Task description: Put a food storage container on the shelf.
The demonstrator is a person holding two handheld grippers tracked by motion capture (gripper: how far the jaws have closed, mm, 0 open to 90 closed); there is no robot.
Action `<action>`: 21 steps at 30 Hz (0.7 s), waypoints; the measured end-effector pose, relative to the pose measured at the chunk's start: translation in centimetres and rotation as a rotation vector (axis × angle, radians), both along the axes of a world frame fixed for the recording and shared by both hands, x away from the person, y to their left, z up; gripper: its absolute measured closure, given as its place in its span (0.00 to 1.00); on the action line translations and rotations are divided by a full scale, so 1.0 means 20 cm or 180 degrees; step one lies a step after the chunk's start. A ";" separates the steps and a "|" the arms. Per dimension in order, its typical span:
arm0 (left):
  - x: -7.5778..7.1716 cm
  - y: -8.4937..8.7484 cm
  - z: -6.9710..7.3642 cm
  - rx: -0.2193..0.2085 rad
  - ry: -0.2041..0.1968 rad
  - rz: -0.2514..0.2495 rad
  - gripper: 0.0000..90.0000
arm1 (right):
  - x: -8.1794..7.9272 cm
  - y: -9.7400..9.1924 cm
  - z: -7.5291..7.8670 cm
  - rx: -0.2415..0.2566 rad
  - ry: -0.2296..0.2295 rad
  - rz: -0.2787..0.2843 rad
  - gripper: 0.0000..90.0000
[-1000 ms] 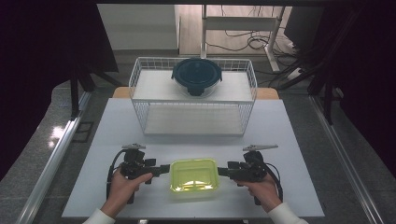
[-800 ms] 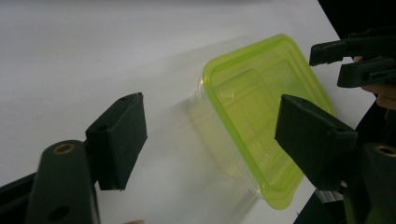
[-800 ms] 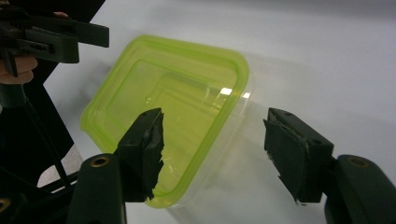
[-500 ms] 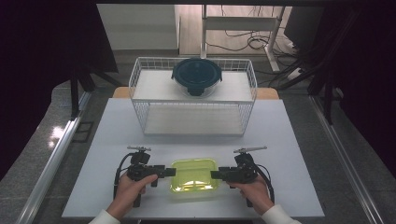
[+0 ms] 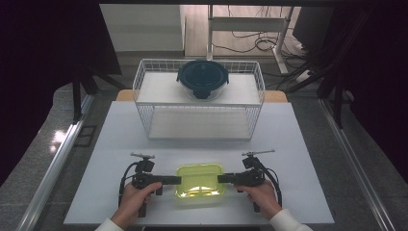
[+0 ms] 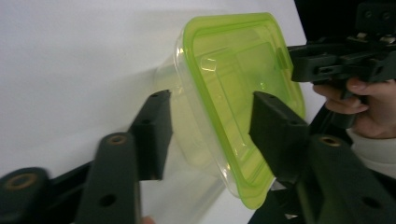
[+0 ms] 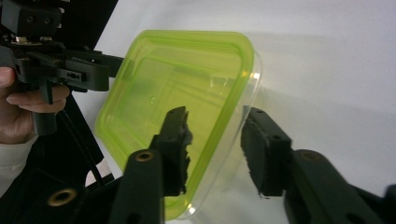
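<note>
I have the left gripper [image 5: 174, 180] and right gripper [image 5: 224, 178] flanking the green-lidded container [image 5: 200, 180] at the table's near edge, jaws wide astride its rim; next, I judge, both must close evenly.

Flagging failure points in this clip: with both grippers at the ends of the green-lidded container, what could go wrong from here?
1. Both the left gripper and the right gripper have their jaws open around the rim of the container; closing unevenly could tilt it or pop the green lid.
2. Its clear, thin-looking walls may flex and slip.
3. The wire basket stands just ahead, so a forward lift could hit it.
</note>
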State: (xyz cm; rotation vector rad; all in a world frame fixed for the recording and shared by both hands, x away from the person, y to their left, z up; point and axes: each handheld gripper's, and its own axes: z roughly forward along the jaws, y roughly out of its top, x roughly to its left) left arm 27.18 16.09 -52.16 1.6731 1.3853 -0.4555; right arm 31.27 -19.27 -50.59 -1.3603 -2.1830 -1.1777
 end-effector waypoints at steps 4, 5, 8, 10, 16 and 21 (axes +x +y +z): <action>0.01 -0.01 -0.02 -0.0112 0.0085 -0.0058 0.70 | 0.00 -0.01 -0.01 0.0029 0.0076 0.0006 0.77; 0.01 -0.02 -0.02 -0.0098 0.0089 -0.0066 0.73 | 0.00 -0.01 -0.01 0.0045 0.0099 0.0015 0.78; 0.01 -0.02 -0.01 -0.0086 0.0075 -0.0031 0.80 | -0.01 -0.01 -0.01 0.0032 0.0115 -0.0025 0.81; 0.01 -0.02 -0.01 -0.0108 0.0061 -0.0009 0.84 | -0.02 -0.02 0.00 0.0077 0.0126 -0.0055 0.82; 0.00 -0.02 0.02 -0.0087 -0.0036 -0.0023 0.87 | -0.05 -0.03 0.04 0.0024 -0.0008 -0.0075 0.85; -0.01 -0.04 0.07 -0.0049 -0.0218 -0.0085 0.88 | -0.05 -0.05 0.06 0.0033 -0.0083 -0.0121 0.87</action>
